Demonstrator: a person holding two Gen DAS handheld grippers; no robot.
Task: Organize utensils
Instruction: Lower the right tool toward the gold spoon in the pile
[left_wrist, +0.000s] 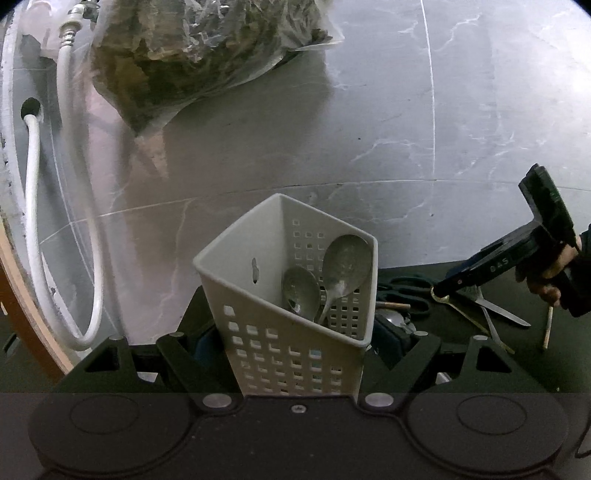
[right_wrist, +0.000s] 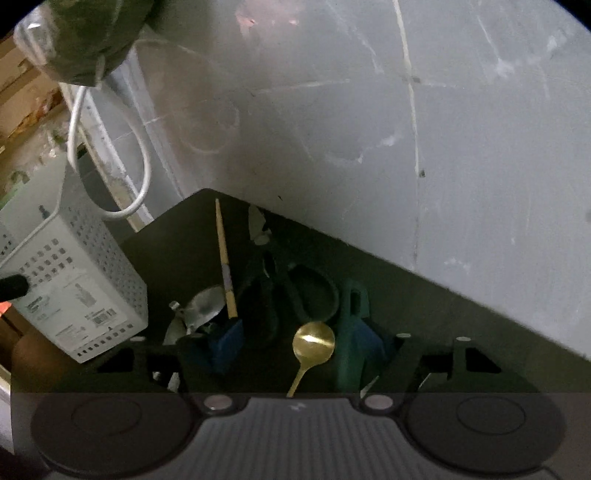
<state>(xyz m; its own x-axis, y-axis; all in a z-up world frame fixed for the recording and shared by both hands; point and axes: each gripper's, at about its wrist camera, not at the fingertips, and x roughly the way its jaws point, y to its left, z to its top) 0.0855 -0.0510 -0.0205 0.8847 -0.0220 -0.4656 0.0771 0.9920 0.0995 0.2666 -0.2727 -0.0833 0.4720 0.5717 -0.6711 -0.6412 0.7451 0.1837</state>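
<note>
Nearest in the right wrist view, a gold spoon (right_wrist: 313, 345) lies between the fingers of the right hand-held gripper (right_wrist: 295, 354), bowl forward, its thin handle running back under the camera. The jaws stand partly apart on either side and do not visibly press on it, so I would not call it held. It looks light, stiff and slick, and it lies flat on the dark desk (right_wrist: 480, 332). Pinching across the neck just behind the bowl should give a steadier hold than the rounded bowl would.

Just beyond lie dark-handled scissors (right_wrist: 291, 291), heavier and best taken at the pivot, and a slim wooden chopstick (right_wrist: 224, 254), which would likely roll. A silver spoon (right_wrist: 205, 304) lies beside it.

In the left wrist view, the left hand-held gripper (left_wrist: 295, 354) is closed on the white perforated caddy (left_wrist: 291, 332), tilted, near the desk's left edge. Two steel spoons (left_wrist: 343, 266) already stand in it. The caddy is thin plastic and may flex under a hard squeeze.
</note>
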